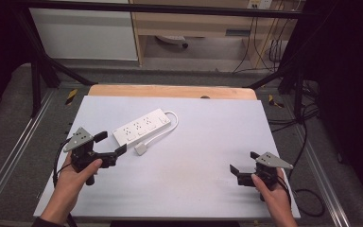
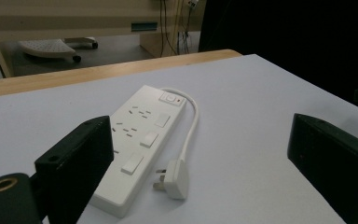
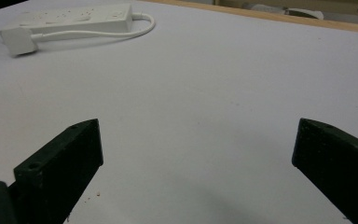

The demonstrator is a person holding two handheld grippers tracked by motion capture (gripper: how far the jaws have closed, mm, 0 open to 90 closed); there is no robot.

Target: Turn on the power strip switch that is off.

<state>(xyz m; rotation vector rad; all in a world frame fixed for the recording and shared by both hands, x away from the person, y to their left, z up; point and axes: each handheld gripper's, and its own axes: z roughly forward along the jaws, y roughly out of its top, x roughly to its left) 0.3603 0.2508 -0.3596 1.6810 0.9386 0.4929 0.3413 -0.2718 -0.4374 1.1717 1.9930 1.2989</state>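
A white power strip (image 1: 142, 126) lies at an angle on the left half of the white table top (image 1: 208, 142). Its cord (image 1: 172, 120) loops round the far end and back to a white plug (image 1: 141, 149) lying beside the strip. My left gripper (image 1: 111, 143) is open, just left of the strip's near end, with nothing between its jaws. In the left gripper view the strip (image 2: 142, 140) and the plug (image 2: 177, 179) lie close ahead of the spread jaws. My right gripper (image 1: 244, 161) is open and empty at the right front. The right gripper view has the strip (image 3: 74, 21) far off.
A strip of wooden table edge (image 1: 170, 91) runs along the far side of the white top. Black frame bars (image 1: 38, 80) stand at both sides. Cables (image 1: 307, 142) trail over the floor at the right. A wooden cabinet (image 1: 194, 23) stands beyond.
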